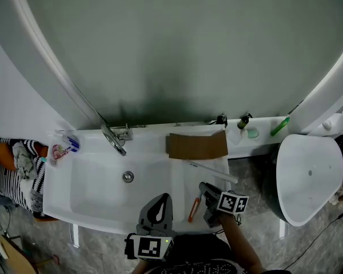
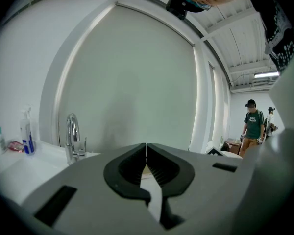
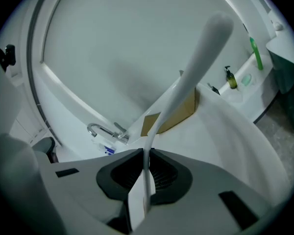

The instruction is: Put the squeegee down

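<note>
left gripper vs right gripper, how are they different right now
The left gripper has its jaws closed on nothing, while the right gripper is clamped on the white squeegee. The left gripper sits at the front edge of the sink basin, and the right gripper is over the flat counter beside it. Both are the same grey two-jaw design with a marker cube.
</note>
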Tool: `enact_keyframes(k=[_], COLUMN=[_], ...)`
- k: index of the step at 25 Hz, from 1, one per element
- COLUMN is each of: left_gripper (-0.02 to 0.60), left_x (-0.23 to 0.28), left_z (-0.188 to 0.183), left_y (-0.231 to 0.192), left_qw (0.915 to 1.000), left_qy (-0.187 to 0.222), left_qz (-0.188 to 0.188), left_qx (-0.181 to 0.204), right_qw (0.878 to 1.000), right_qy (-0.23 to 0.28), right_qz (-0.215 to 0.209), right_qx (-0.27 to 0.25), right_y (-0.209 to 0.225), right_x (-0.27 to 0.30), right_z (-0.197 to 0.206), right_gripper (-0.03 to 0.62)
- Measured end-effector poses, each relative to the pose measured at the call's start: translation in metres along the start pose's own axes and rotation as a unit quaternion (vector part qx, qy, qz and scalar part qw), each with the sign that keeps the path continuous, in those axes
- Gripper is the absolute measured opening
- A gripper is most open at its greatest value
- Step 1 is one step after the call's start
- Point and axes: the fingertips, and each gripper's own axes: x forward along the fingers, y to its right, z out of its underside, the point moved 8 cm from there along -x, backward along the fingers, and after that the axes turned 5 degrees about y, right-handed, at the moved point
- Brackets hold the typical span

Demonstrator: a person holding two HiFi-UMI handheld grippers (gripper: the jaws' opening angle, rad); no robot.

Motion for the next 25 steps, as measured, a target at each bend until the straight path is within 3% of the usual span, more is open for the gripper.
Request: enact_keyframes(k=[6,12,19,25], left_gripper=[0.006,0.006,0.006,0.006], left_x=[0.011,0.020,0.020,0.016], left_z=[0.002,0.007,0.008,0.005], left_y=[-0.005,-0.006,-0.006,-0.006], left_qw=[0.9999,0.9998,0.9998,0.9999], left_qy=[-0.011,-0.022,-0.021,-0.016], left_qz=[-0.004,-0.002,0.000,0.003], left_qx=[0.002,-0.002,-0.002,-0.003], right_qw=[0.999,0.998,0.998,0.995], right_qy=[-0.033,-0.044,-0.043,-0.040], right_qz=[0.025,0.052,0.044,0.079], right_qx=[-0.010,0.017,0.021,-0.044], right_y=[0.027,0.047,0.049,0.039], right_x=[0.015,0.016,0.016,0.007], right_z=[0.001,0.003,0.003,0.000], right_gripper=[0.057,0.066,0.067,0.102])
